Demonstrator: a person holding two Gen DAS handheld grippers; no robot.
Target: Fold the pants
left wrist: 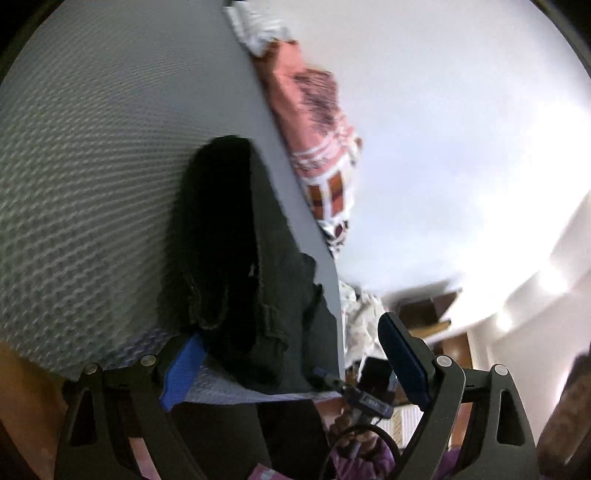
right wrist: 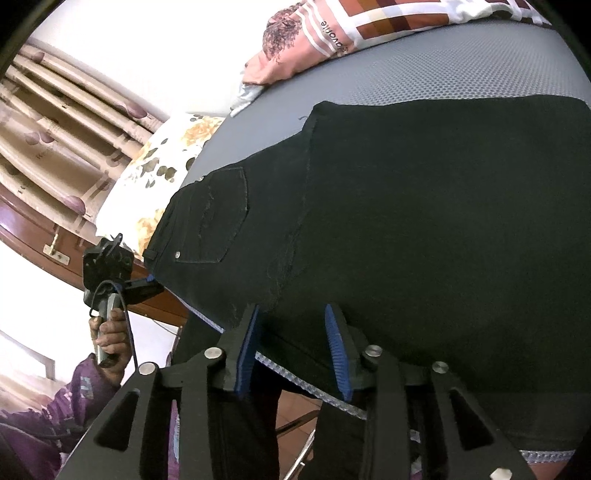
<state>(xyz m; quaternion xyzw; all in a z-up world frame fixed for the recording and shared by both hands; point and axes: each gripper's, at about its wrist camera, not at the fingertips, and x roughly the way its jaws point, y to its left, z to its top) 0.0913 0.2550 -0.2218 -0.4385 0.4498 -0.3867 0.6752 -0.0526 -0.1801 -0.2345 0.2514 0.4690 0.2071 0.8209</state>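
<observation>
My black jeans [right wrist: 406, 221] lie spread on the grey honeycomb-textured mat [right wrist: 443, 66] that covers the bench, the waistband end with its back pocket [right wrist: 214, 218] toward my left and the near part of the cloth draped over the front edge. As far as I can judge, the pants look laid flat with one leg over the other, so a first lengthwise fold may be done, but the crosswise folds are still to come; I cannot be sure of this, since the dark cloth swallows most creases. My right tongs [right wrist: 291, 354] sit at the front edge with the blue pads [right wrist: 245, 354] parted on either side of the overhanging denim; the pads do not appear to press on it, so I read them as open around the cloth, not gripping. My left tongs [left wrist: 291, 365] stand wide open at the waistband end, holding nothing, with the cloth just ahead of the left pad; in the right view I see my hand [right wrist: 110, 339] holding that tool beside the bench corner. The leg ends run out of frame to the right, so I cannot tell how they lie. The left view is blurred and tilted, and the jeans there are a dark lump with little detail. Patterned clothes [right wrist: 332, 33] are piled at the far edge, and a floral pillow [right wrist: 155, 166] sits beyond the bench.
</observation>
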